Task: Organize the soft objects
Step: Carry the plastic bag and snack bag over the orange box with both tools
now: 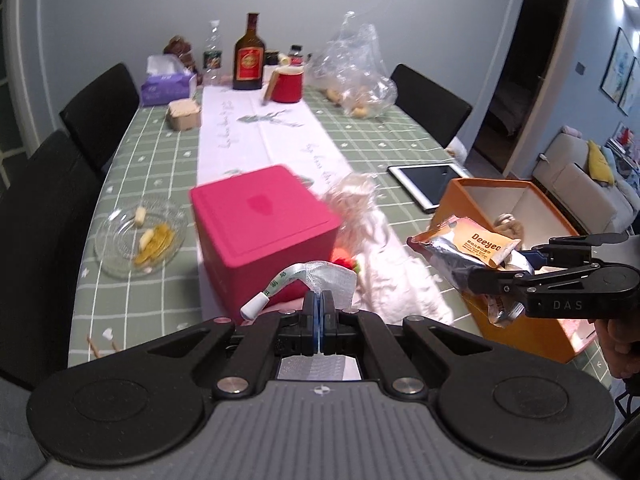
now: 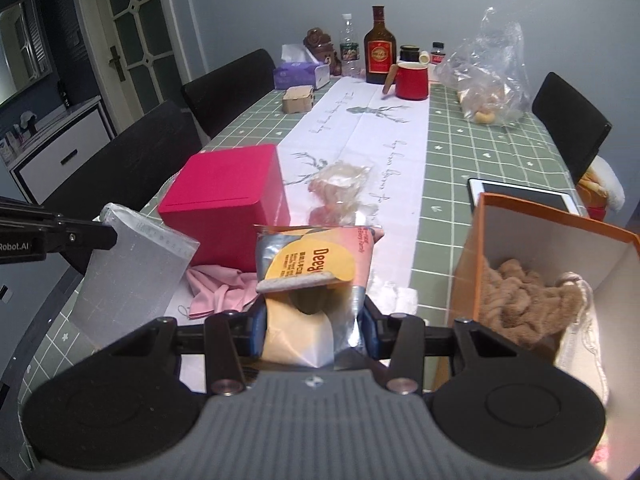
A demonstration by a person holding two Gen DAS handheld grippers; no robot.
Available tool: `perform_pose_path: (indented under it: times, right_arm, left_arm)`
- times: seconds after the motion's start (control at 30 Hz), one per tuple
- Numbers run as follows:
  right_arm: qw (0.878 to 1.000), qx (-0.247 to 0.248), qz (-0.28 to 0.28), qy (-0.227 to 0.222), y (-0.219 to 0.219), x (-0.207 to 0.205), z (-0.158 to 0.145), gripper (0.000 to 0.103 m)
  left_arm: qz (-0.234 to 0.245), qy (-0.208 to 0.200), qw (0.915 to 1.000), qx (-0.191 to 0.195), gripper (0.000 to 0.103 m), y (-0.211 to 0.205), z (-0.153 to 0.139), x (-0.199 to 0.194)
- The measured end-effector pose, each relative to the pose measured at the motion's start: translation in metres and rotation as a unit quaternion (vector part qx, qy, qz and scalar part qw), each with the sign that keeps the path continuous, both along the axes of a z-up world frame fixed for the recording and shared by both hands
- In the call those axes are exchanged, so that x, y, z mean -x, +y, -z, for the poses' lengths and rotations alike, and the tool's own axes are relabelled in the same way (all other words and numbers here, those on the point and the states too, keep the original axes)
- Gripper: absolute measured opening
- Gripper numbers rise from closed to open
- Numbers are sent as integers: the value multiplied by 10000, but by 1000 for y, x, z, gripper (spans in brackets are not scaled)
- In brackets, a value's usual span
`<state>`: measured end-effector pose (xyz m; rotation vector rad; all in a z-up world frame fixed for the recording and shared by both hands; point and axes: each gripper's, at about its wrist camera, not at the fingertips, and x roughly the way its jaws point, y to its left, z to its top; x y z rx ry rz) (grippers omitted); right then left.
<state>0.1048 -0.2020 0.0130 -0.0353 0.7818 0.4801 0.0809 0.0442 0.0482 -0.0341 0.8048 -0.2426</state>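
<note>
My left gripper (image 1: 319,307) is shut on the edge of a flat silvery-white pouch (image 1: 334,278) with a green-printed strap, lifted above the table; the pouch (image 2: 132,268) hangs at the left of the right wrist view. My right gripper (image 2: 316,320) is shut on an orange and silver Deeyeo packet (image 2: 316,264), held in the air beside the orange box (image 2: 492,216). A brown towel (image 2: 516,300) lies in that box. A pink cloth (image 2: 220,286) and a plastic-wrapped soft item (image 2: 340,188) lie by the pink box (image 2: 224,196).
A tablet (image 2: 524,196) lies behind the orange box. A glass dish (image 1: 140,236) with food scraps sits at the left. At the far end stand bottles (image 1: 249,56), a red mug (image 1: 286,86), a tissue box (image 1: 166,88) and a clear bag (image 1: 356,76). Black chairs (image 1: 100,112) line both sides.
</note>
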Motion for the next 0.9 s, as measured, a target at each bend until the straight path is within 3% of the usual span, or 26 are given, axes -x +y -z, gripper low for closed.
perform_pose_path:
  times: [0.47,0.9]
  right_arm:
    - [9975,-201,656,-183,-85,11,-17,45]
    - [9913,-202,1258,-321,-150,12,-24,45]
  left_arm:
    - [651,-277,9975,-85,0,-72,-33,-7]
    - [1171,-594,9912,194,0,-148,-65,-10]
